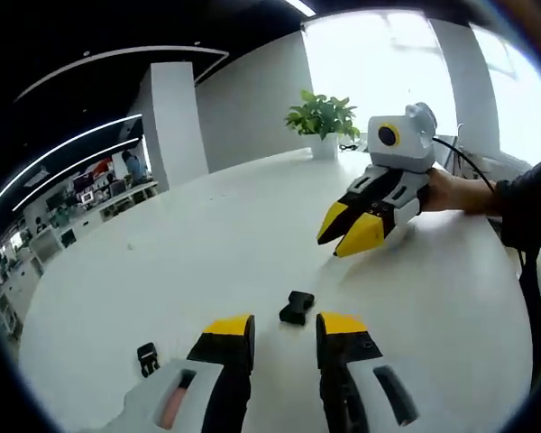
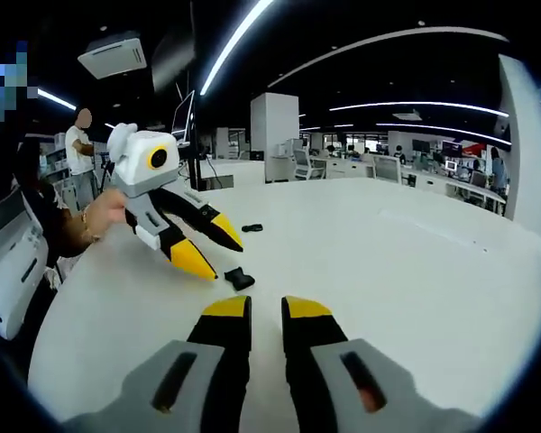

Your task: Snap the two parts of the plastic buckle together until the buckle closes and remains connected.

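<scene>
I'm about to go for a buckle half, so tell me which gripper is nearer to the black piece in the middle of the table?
Left. The left gripper sits just short of the black buckle piece, jaws open. The right gripper hovers farther off, above the table.

You're in an open-plan office: a big white table [image 1: 207,234], a potted plant [image 1: 322,122], rows of desks [image 2: 361,167] with seated people, a white pillar [image 2: 273,135], and strip ceiling lights [image 2: 239,41].

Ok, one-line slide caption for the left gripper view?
Open left gripper nears one buckle part on the white table; the other part lies apart.
</scene>
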`<control>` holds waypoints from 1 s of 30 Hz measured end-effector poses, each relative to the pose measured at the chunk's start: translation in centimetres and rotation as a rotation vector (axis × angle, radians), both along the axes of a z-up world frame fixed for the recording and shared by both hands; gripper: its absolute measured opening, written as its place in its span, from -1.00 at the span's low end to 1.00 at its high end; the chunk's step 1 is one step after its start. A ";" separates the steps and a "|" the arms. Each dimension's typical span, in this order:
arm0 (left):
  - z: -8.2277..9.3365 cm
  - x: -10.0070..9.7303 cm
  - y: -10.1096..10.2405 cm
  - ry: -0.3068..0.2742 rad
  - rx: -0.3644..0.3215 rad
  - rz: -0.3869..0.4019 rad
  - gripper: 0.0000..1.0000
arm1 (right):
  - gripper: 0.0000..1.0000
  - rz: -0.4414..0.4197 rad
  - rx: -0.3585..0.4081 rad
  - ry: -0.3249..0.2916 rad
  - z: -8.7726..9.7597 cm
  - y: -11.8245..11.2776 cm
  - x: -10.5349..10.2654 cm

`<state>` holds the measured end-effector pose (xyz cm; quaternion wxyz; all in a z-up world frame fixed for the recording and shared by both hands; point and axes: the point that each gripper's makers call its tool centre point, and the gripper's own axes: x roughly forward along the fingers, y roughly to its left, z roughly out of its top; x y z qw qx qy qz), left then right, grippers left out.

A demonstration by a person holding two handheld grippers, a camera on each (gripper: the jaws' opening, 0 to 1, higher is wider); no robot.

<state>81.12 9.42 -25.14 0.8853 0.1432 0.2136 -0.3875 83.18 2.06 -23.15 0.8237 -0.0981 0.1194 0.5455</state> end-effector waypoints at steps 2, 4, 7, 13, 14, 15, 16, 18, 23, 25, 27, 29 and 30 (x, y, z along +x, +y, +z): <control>0.0 0.0 -0.1 0.000 0.008 -0.013 -0.48 | -0.72 0.000 0.001 0.000 0.0 0.0 0.0; -0.1 0.0 -0.3 0.000 0.016 -0.027 -0.51 | -0.72 0.000 0.003 -0.002 0.1 -0.1 0.0; -0.3 -0.1 -0.8 0.025 -0.004 -0.050 -0.51 | -0.72 0.001 0.006 -0.002 0.1 -0.1 0.0; -0.2 0.0 -0.8 0.050 -0.031 -0.058 -0.55 | -0.72 -0.003 0.009 -0.002 0.2 -0.2 -0.1; -0.1 0.1 -0.9 0.062 -0.044 -0.059 -0.56 | -0.72 -0.003 0.009 -0.002 0.2 -0.2 -0.1; -0.1 0.1 -0.9 0.066 -0.051 -0.061 -0.57 | -0.72 -0.002 0.009 -0.002 0.2 -0.2 -0.1; 0.0 0.1 -0.9 0.069 -0.059 -0.062 -0.59 | -0.72 -0.002 0.008 -0.002 0.2 -0.2 -0.1; 0.0 0.1 -1.0 0.072 -0.064 -0.065 -0.62 | -0.72 -0.001 0.010 -0.001 0.2 -0.2 -0.2; -0.3 0.0 -1.1 0.087 -0.065 -0.076 -0.62 | -0.72 -0.003 0.011 -0.003 0.3 -0.2 -0.2; -0.5 -0.1 -1.3 0.092 -0.064 -0.082 -0.63 | -0.72 -0.004 0.012 -0.001 0.3 -0.3 -0.1; -0.5 -0.1 -1.3 0.094 -0.060 -0.086 -0.63 | -0.72 -0.003 0.011 -0.001 0.3 -0.3 -0.1; -0.5 -0.1 -1.3 0.097 -0.063 -0.086 -0.63 | -0.72 -0.005 0.013 0.000 0.4 -0.3 -0.1; -0.5 -0.1 -1.3 0.100 -0.064 -0.088 -0.64 | -0.72 -0.004 0.013 0.000 0.4 -0.3 -0.1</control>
